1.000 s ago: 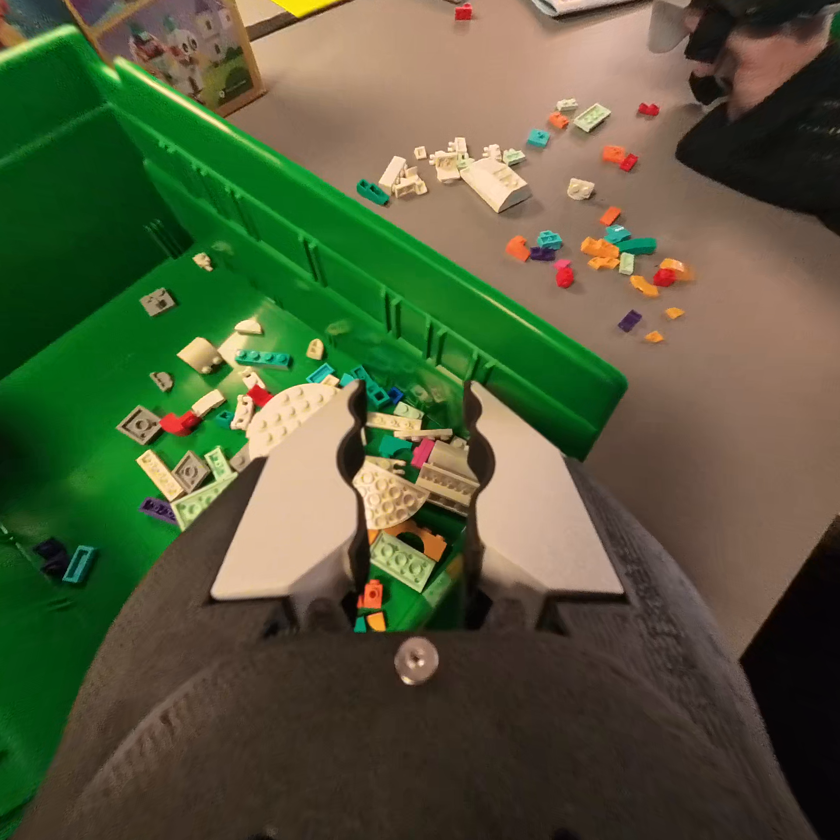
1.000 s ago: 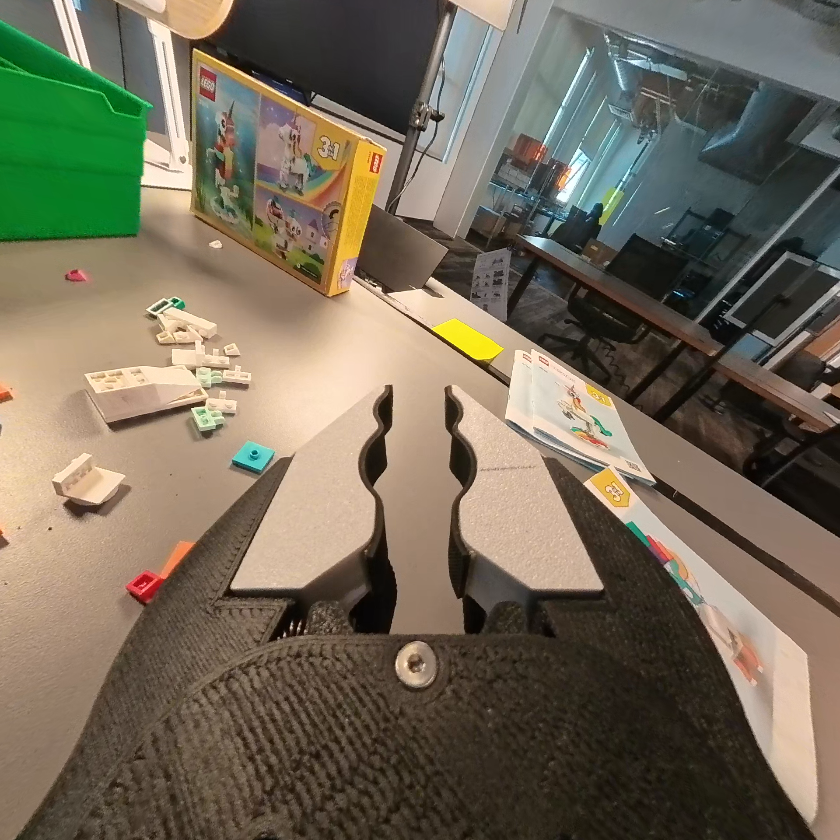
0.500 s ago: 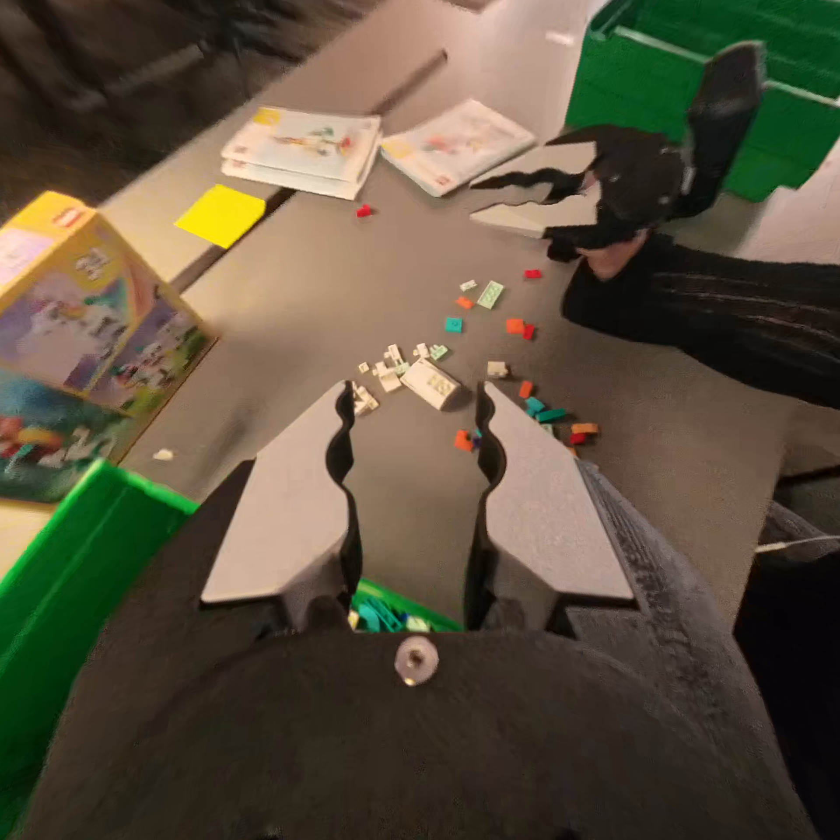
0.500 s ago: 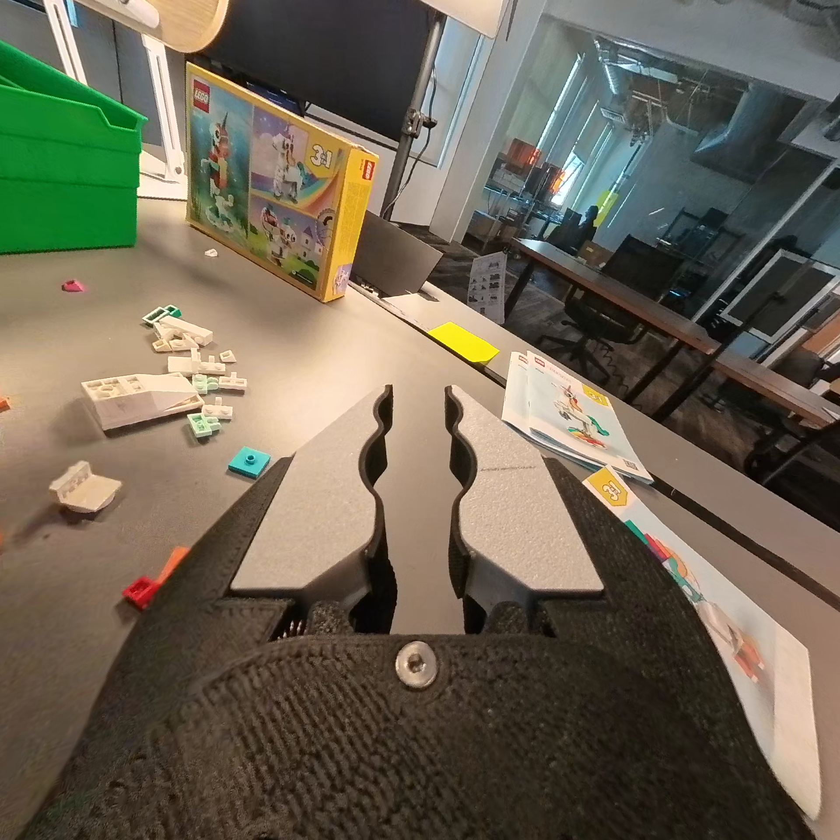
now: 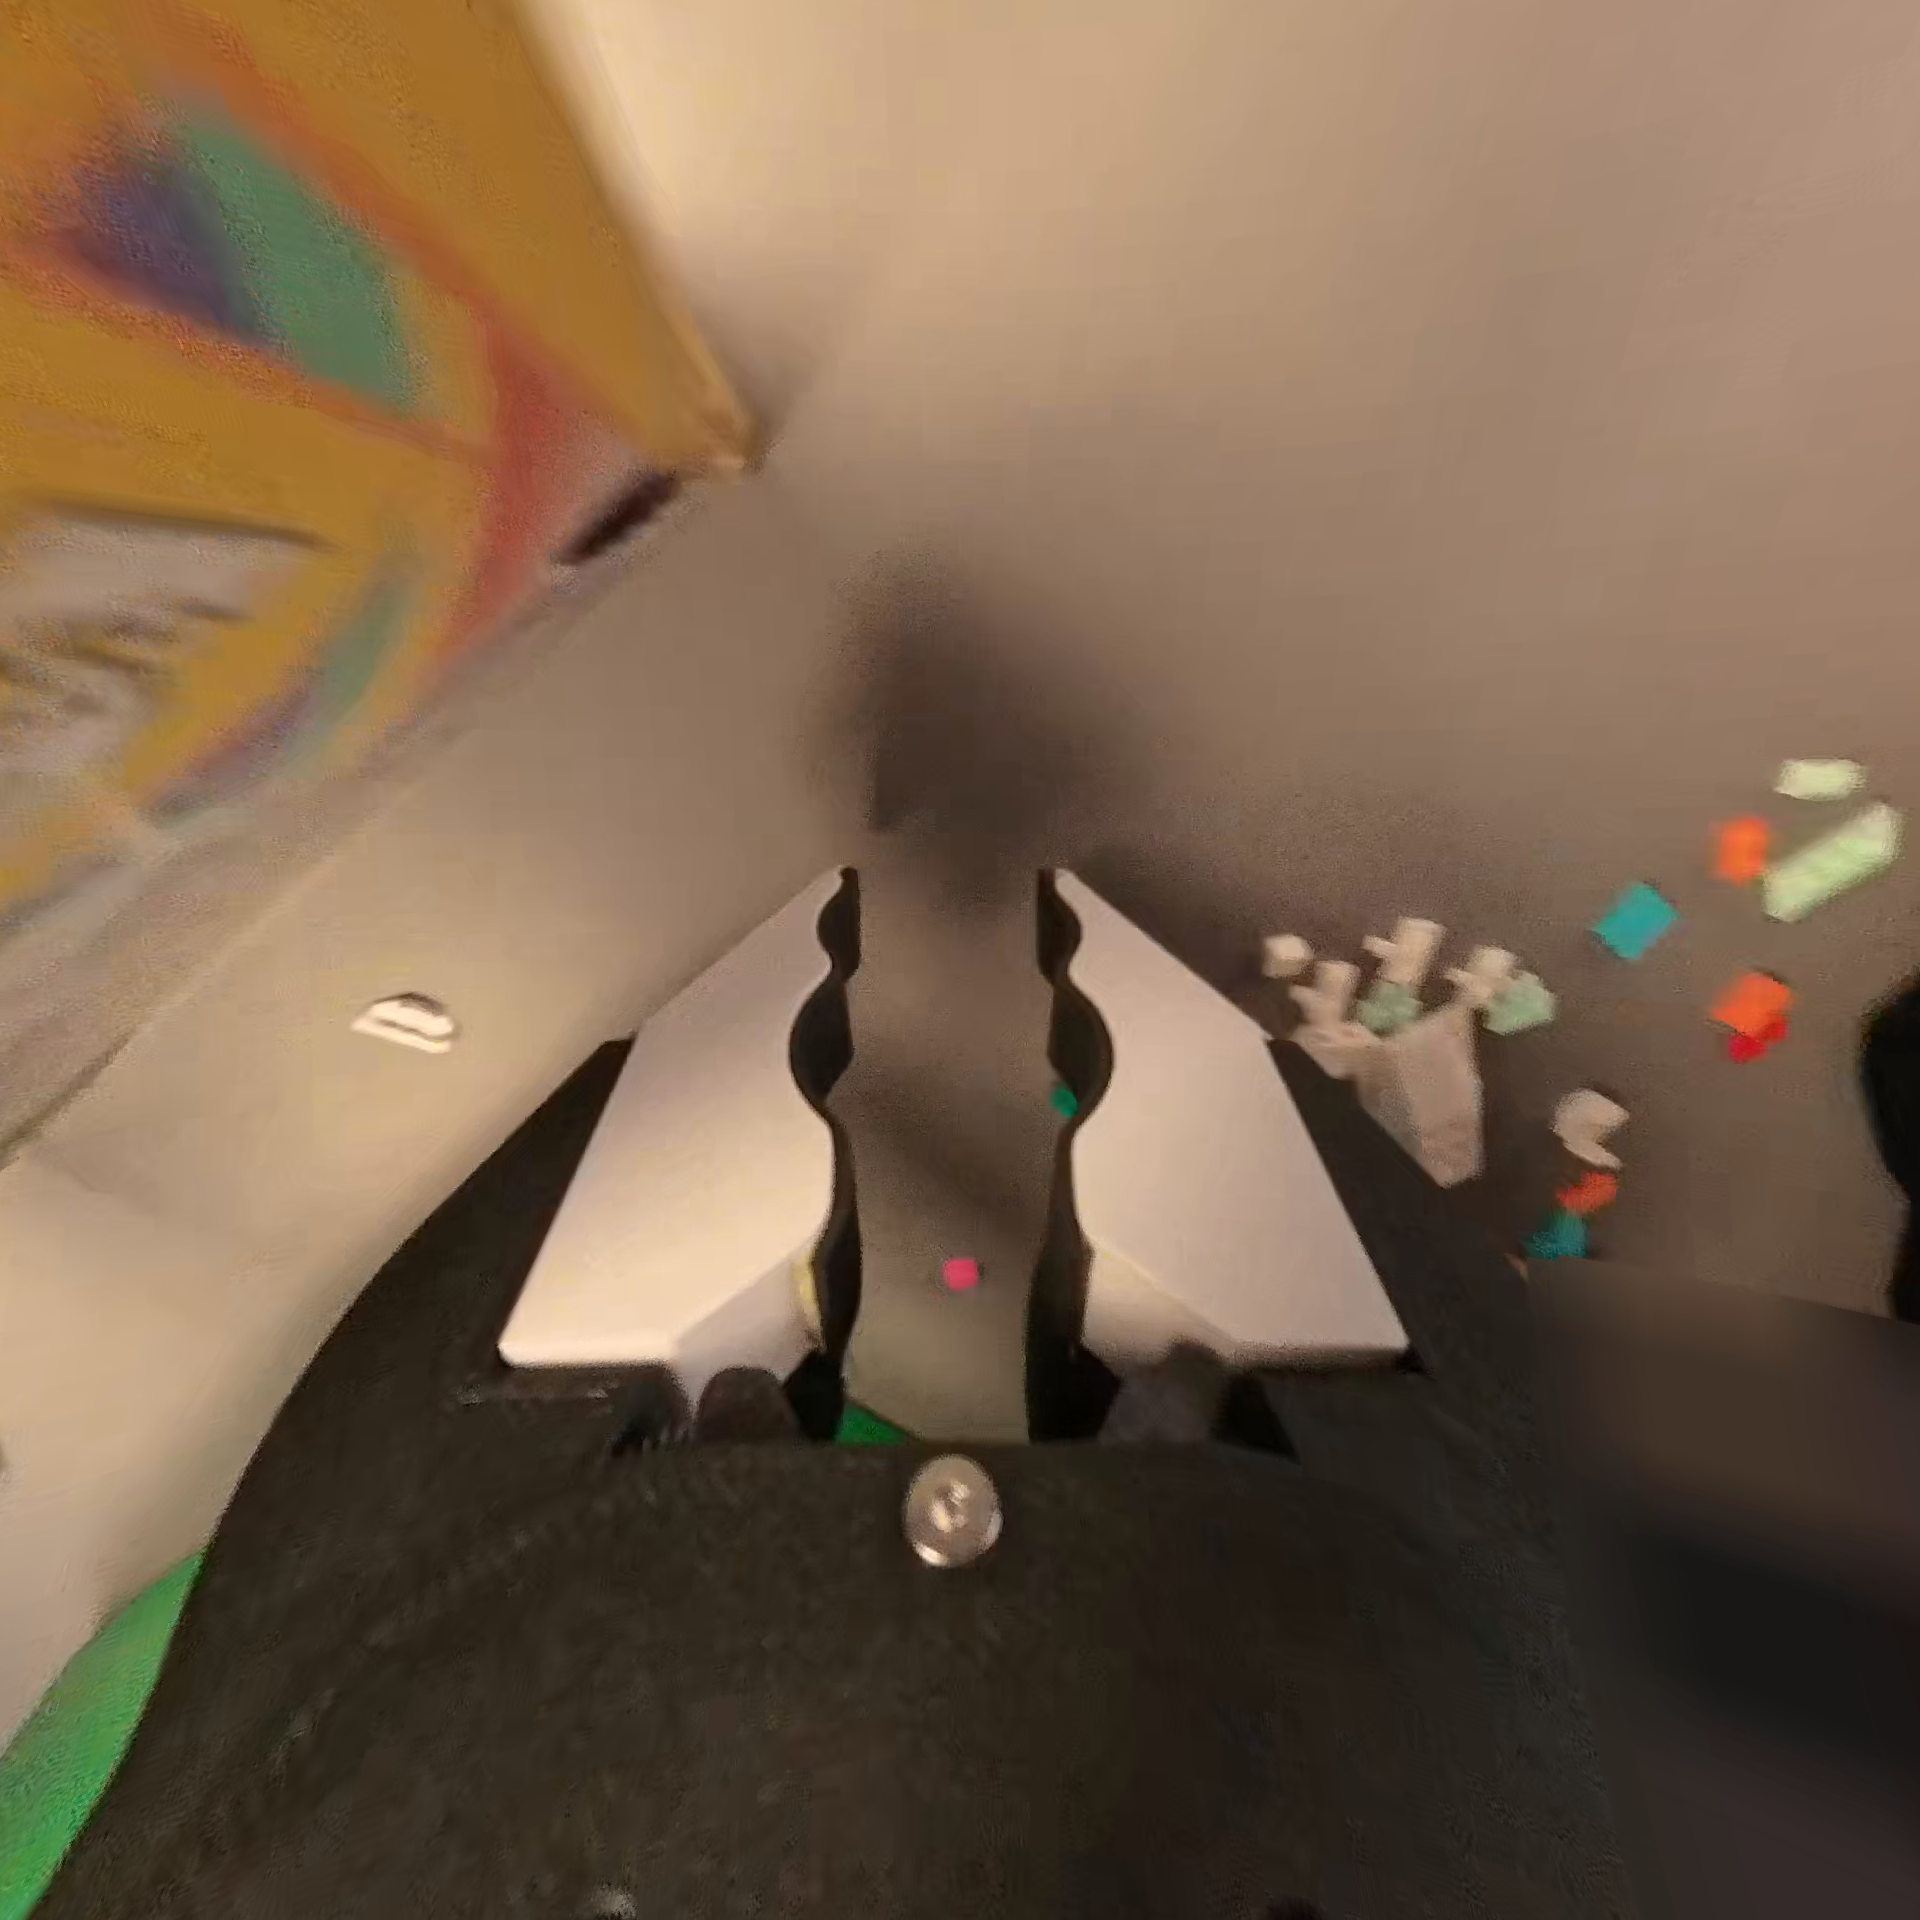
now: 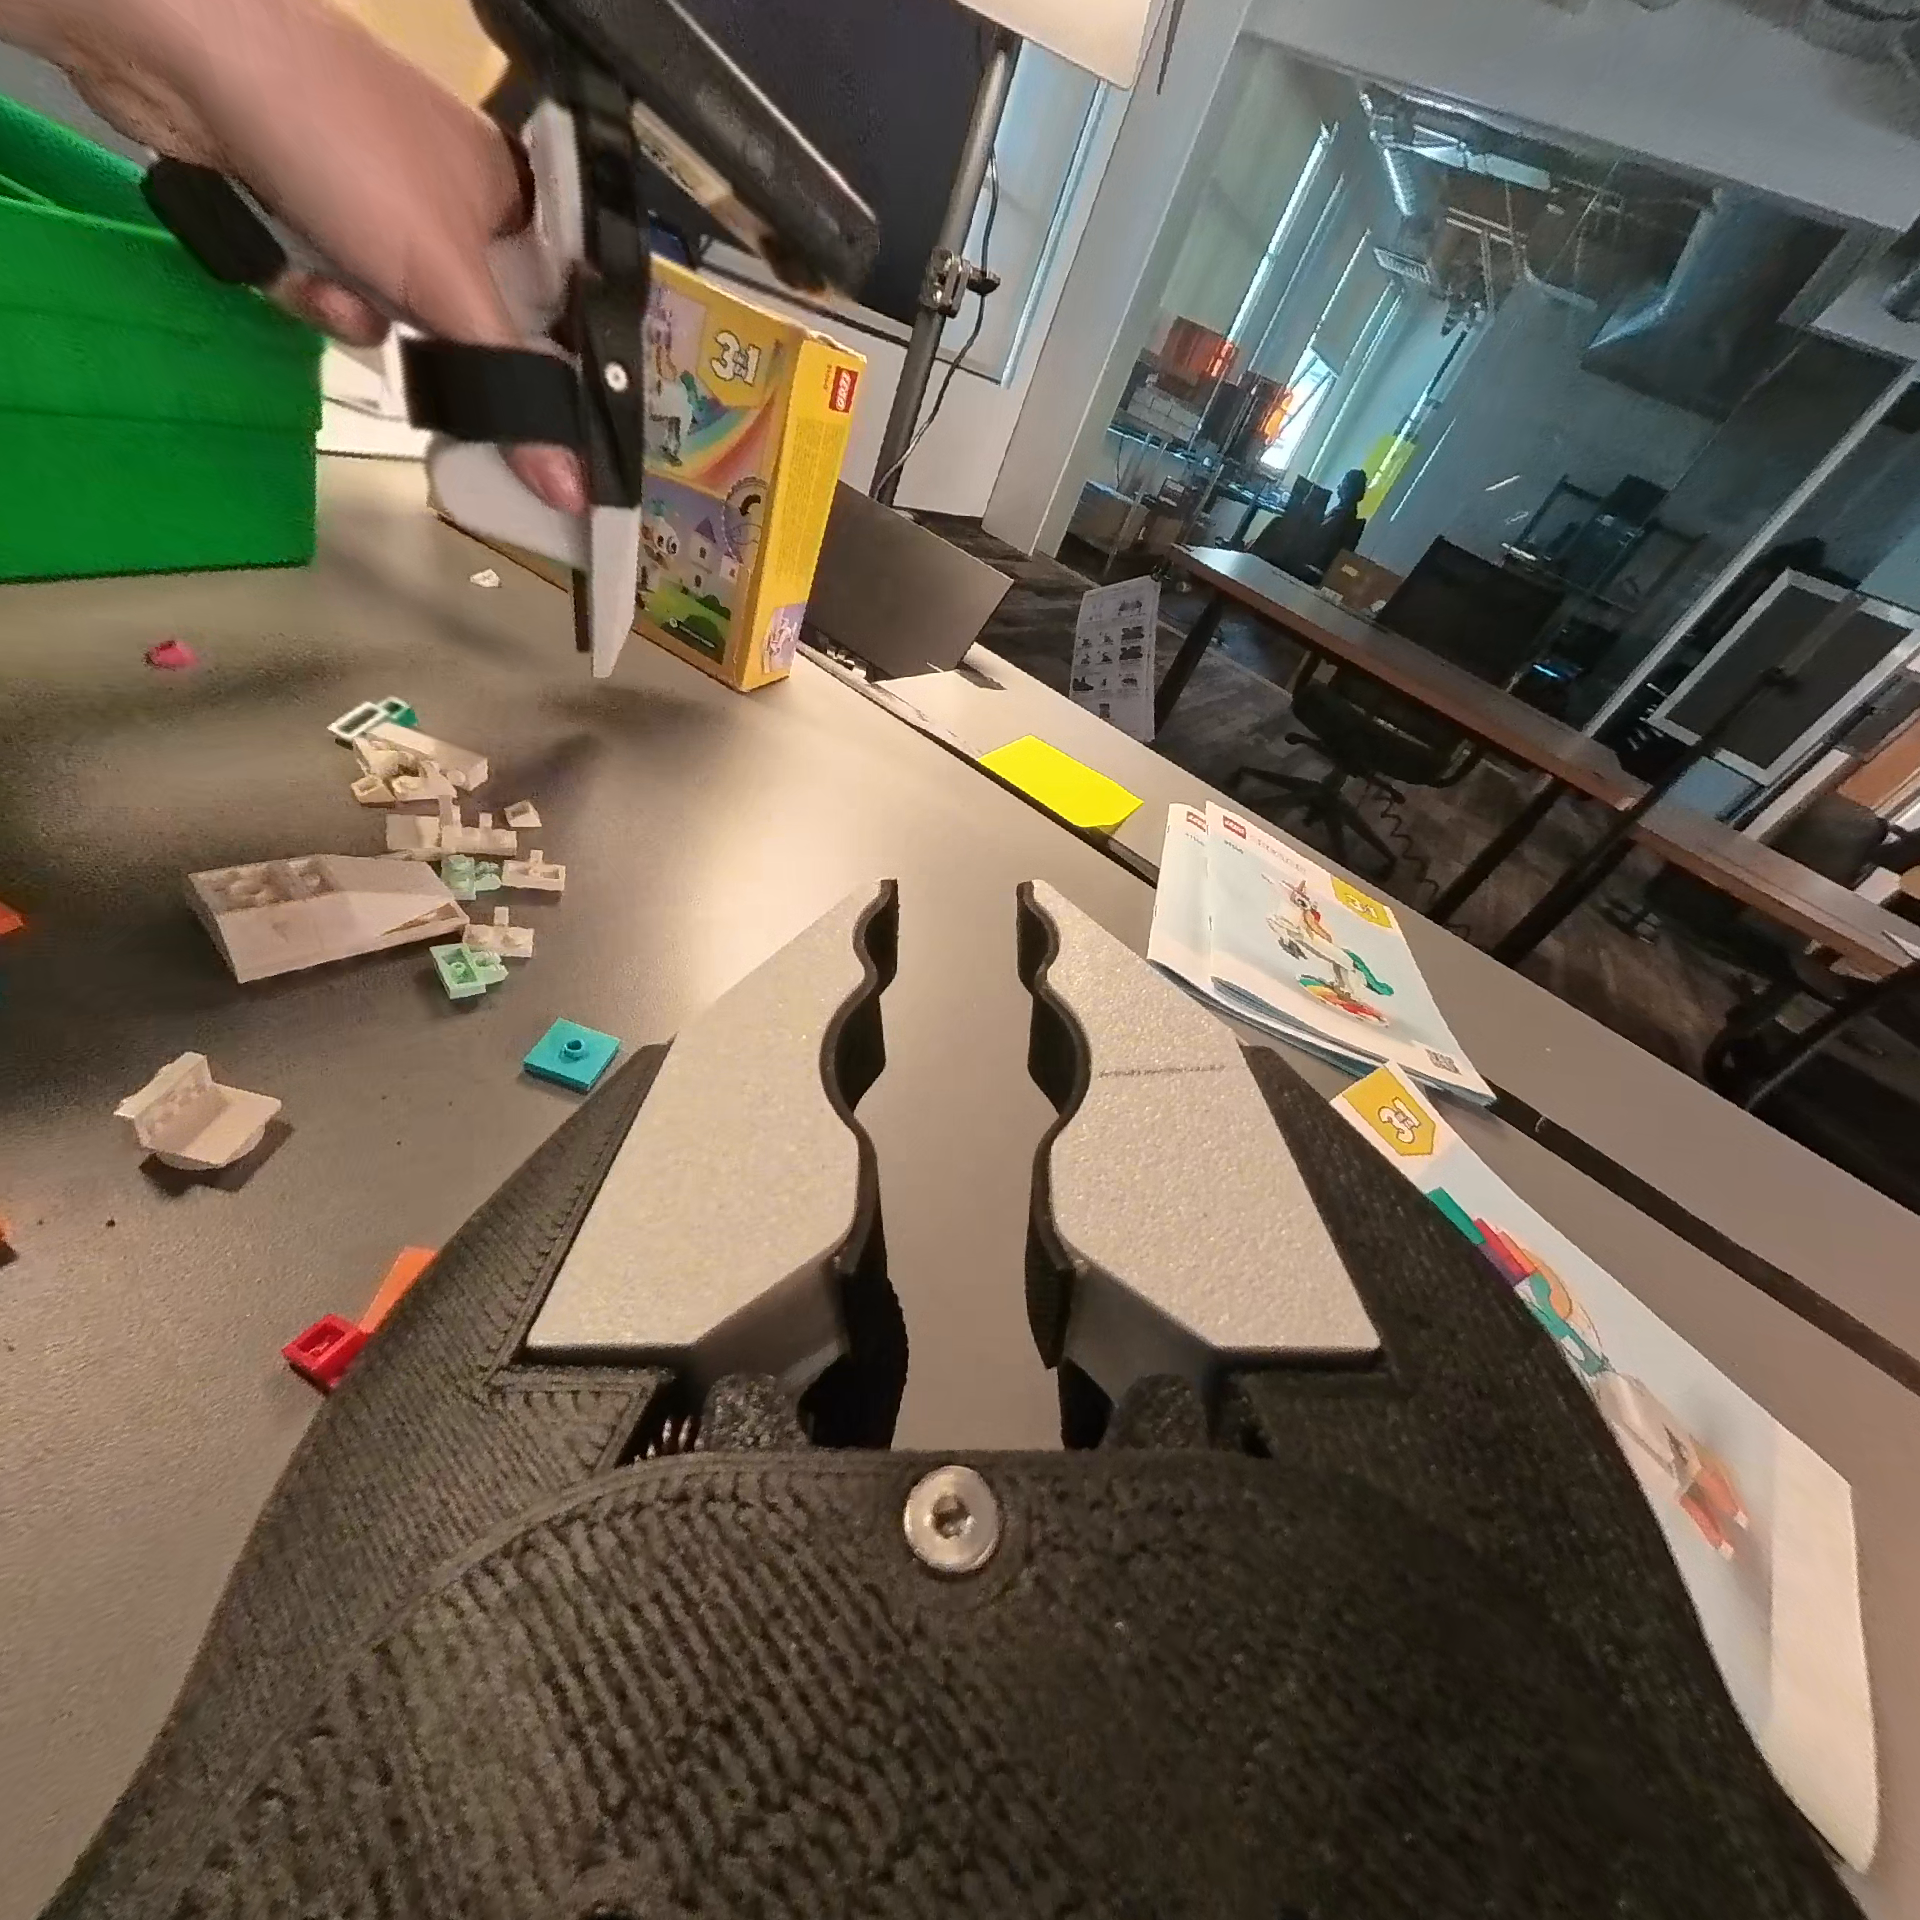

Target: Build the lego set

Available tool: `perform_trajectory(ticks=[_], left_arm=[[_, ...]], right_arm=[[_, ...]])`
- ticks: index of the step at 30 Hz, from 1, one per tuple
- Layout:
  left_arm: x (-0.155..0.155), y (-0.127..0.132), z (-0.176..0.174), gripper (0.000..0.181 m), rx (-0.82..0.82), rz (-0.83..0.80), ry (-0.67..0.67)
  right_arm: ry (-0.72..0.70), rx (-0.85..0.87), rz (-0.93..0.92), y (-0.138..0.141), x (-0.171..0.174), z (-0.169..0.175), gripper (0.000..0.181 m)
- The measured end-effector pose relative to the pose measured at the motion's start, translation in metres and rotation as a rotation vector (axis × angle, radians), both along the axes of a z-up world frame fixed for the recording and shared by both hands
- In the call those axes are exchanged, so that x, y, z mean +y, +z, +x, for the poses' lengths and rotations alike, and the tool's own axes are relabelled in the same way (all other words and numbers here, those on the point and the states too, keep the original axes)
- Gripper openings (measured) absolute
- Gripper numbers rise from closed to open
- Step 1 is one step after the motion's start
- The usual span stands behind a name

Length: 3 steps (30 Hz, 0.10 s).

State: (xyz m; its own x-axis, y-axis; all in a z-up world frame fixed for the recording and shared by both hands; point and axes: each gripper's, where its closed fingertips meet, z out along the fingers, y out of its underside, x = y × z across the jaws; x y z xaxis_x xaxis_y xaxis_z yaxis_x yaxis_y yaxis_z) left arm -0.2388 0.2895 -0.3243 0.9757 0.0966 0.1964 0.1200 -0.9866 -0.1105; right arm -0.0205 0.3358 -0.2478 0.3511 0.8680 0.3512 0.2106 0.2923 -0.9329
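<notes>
Left gripper (image 5: 948, 883), open and empty, has left the green bin (image 6: 135, 436).

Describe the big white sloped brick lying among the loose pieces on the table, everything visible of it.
The white sloped brick is a large wedge of glossy plastic lying on the grey table with its hollow, ribbed underside facing up at its thick end and a smooth slope tapering toward the right wrist view's right. Small white and mint pieces crowd its tapered end and far side; whether they touch it is unclear. Neither gripper touches it. The left wrist view shows it only blurred.
</notes>
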Motion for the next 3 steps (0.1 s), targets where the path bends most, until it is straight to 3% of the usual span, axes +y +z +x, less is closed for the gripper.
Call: perform_trajectory(ticks=[3], left_arm=[[-0.003, -0.007, -0.032, 0.033, 0.127, -0.055, 0.060]], right_arm=[[0.000, -0.003, -0.001, 0.000, 0.000, 0.000, 0.021]])
